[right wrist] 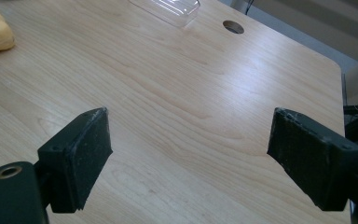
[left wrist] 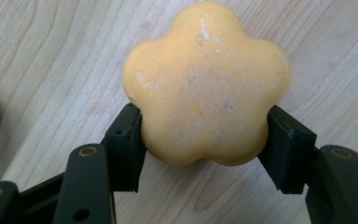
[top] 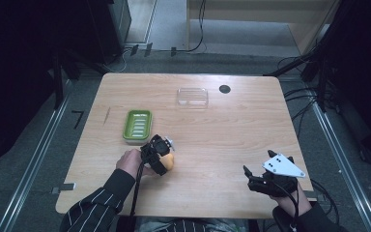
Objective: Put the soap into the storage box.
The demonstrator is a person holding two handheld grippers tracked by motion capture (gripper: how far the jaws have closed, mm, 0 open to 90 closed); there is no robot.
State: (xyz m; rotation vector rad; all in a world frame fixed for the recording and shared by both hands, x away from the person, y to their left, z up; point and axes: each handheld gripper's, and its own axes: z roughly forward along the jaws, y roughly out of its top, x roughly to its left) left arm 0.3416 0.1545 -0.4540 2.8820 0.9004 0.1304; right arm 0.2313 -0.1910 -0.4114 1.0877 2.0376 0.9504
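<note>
- My left hand-held gripper point(left wrist: 200, 135) is closed on the soap point(left wrist: 207, 84), a yellow flower-shaped bar; the pads point(left wrist: 130, 140) press its two opposite flanks, low on the bar as the left gripper view frames it.
- The soap sits on the bench point(top: 212, 145) near its front-left part, at about 5 o'clock from the green dish point(top: 137, 125) and just beside it. In the high view my left hand-held gripper point(top: 160, 155) covers most of the soap point(top: 170, 161).
- My right hand-held gripper point(right wrist: 189, 154) stands wide with nothing between the jaws, held over the front-right corner of the bench; in the high view it point(top: 258, 181) lies well apart from the soap, at about 4 o'clock from it.
- A clear lid point(top: 192, 96) lies toward the far edge, at about 2 o'clock from the green dish. A dark round hole point(top: 224, 89) in the bench is just at 3 o'clock of it.
- Risk one, my guess: the pads bite on rounded lobes, not flat faces. The bar looks smooth and dusty, so on the lift it could twist or squirt out forward.
- Risk two: the grip sits on one end of the bar, so the free end may droop and tilt once it leaves the bench.
- Risk three: the dish is close. A low carry could knock its rim and shove it, or land the soap half on the edge.
- Too hard a squeeze may dent the bar.
</note>
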